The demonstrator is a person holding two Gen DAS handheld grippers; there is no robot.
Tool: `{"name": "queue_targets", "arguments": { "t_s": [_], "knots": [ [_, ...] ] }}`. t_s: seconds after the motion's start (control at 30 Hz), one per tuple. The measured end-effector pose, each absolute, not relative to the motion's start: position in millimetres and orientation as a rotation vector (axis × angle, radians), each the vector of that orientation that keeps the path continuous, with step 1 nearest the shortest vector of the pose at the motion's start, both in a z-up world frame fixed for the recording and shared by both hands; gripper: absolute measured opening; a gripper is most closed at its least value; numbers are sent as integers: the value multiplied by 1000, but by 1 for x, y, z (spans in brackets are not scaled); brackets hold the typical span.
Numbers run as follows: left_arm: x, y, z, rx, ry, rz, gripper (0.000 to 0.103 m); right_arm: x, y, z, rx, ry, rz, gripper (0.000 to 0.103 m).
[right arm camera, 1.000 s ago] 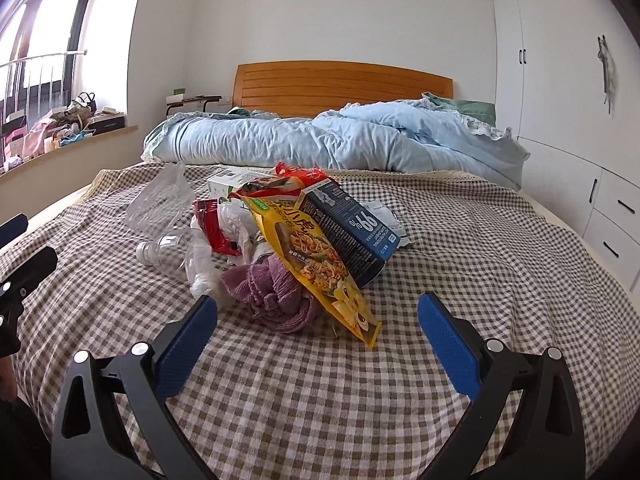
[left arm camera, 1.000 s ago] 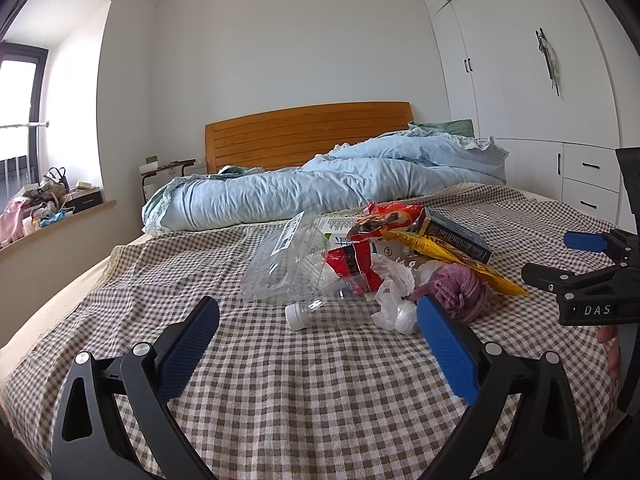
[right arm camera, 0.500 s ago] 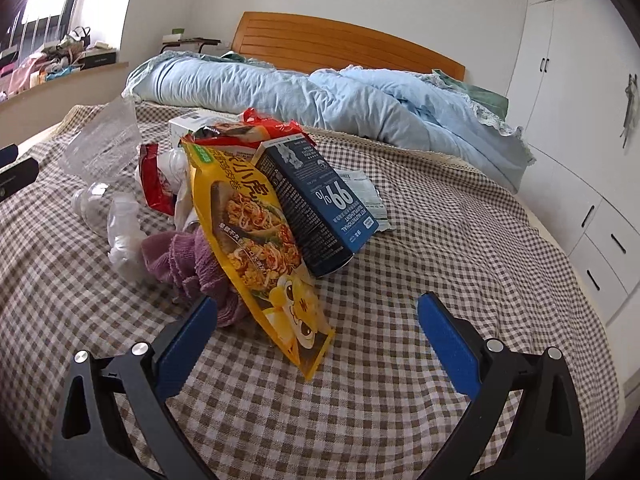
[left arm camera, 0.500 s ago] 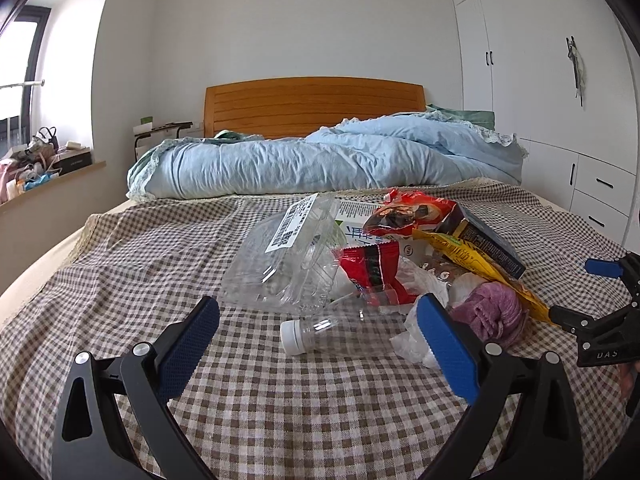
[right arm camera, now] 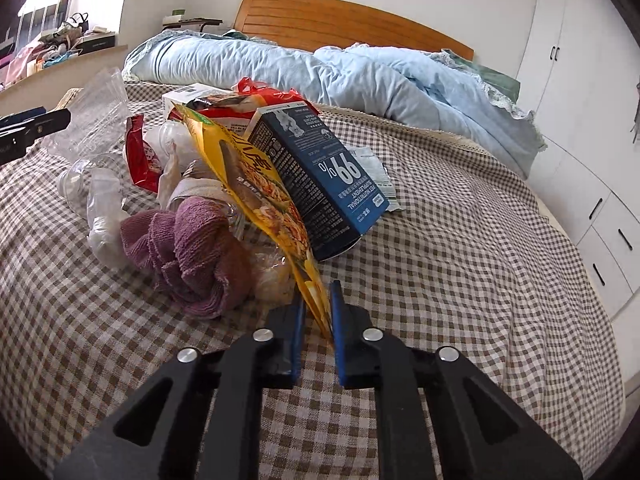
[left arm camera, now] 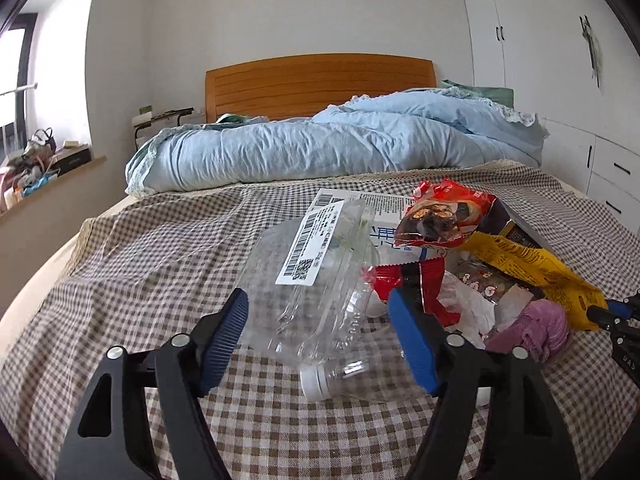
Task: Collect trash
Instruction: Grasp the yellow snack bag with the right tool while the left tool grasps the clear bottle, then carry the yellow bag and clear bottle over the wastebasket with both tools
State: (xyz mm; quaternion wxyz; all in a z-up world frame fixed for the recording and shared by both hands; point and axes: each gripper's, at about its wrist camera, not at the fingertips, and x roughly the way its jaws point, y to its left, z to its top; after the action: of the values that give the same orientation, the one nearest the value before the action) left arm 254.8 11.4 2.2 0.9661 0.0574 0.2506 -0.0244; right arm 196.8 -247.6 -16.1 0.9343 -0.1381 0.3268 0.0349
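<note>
Reads "99%" on blue box (right arm camera: 320, 176). Right gripper (right arm camera: 316, 312), spread before, now pinching yellow bag (right arm camera: 256, 184); left gripper (left arm camera: 318, 340) closing around clear bottle (left arm camera: 320, 292).

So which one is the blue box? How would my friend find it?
Start at the checked bedspread and find the trash heap in its middle. The blue box leans on the heap's right side, against the yellow bag, with a purple cloth further left. It is the only dark blue carton there, and a big white "99%" is printed upside down on it.
</note>
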Motion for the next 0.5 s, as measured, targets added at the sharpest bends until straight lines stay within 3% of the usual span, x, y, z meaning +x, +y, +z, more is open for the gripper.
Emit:
{"name": "queue_targets", "arguments": {
  "t_s": [0.13,0.2,0.4,0.43,0.5],
  "knots": [
    [271,-1,-1,193,539,-48,46,182,-251,-7,-281,630,67,4],
    [274,-4,-5,198,532,-41,30,175,-255,-3,-271,608,57,4],
    [256,-3,11,153,449,-13,19,160,-268,15,-208,525,25,3],
    [251,-1,15,150,427,-6,5,157,-270,17,-197,512,19,3],
    [241,0,24,133,390,6,6,153,-272,20,-182,498,13,3]
  ]
}}
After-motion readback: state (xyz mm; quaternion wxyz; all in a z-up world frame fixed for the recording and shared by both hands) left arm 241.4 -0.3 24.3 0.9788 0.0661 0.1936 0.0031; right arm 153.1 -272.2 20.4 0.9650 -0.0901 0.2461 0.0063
